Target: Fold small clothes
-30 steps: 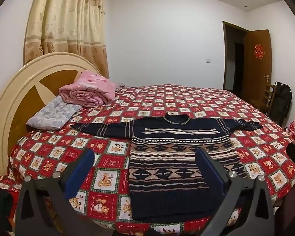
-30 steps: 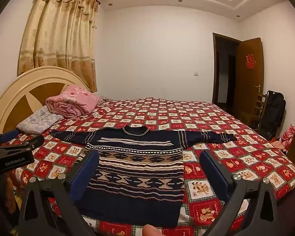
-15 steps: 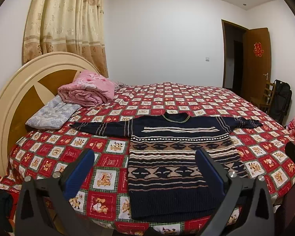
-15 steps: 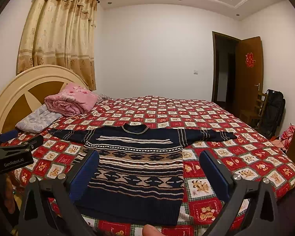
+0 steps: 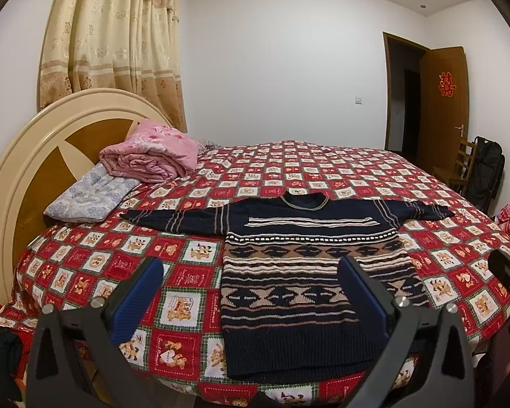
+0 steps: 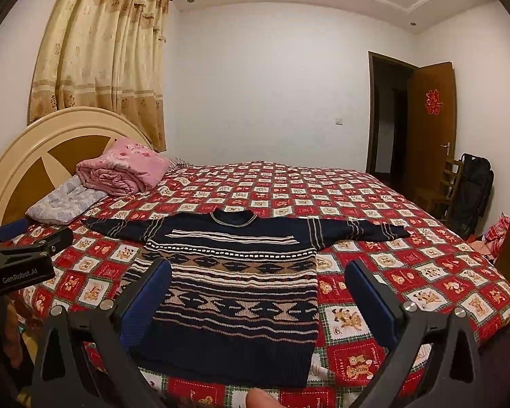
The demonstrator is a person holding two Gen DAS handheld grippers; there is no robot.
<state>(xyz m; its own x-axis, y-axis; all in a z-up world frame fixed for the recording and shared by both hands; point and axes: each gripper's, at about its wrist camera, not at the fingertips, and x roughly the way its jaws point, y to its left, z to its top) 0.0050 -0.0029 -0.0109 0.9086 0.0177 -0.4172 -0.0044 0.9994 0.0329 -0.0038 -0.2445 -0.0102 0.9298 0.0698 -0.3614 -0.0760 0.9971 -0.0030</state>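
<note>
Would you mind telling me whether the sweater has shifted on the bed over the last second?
No. The sweater lies spread flat on the same quilt squares, with its collar and sleeves unmoved; only the cameras drifted slightly.

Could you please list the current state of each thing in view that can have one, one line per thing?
Navy patterned knit sweater: spread flat, sleeves out, unfolded.
Left gripper: open, empty, above the bed.
Right gripper: open, empty, above the sweater.
Pink quilt: folded, on the grey pillow.
Brown wooden door: open.
Beige patterned curtain: drawn shut.
</note>
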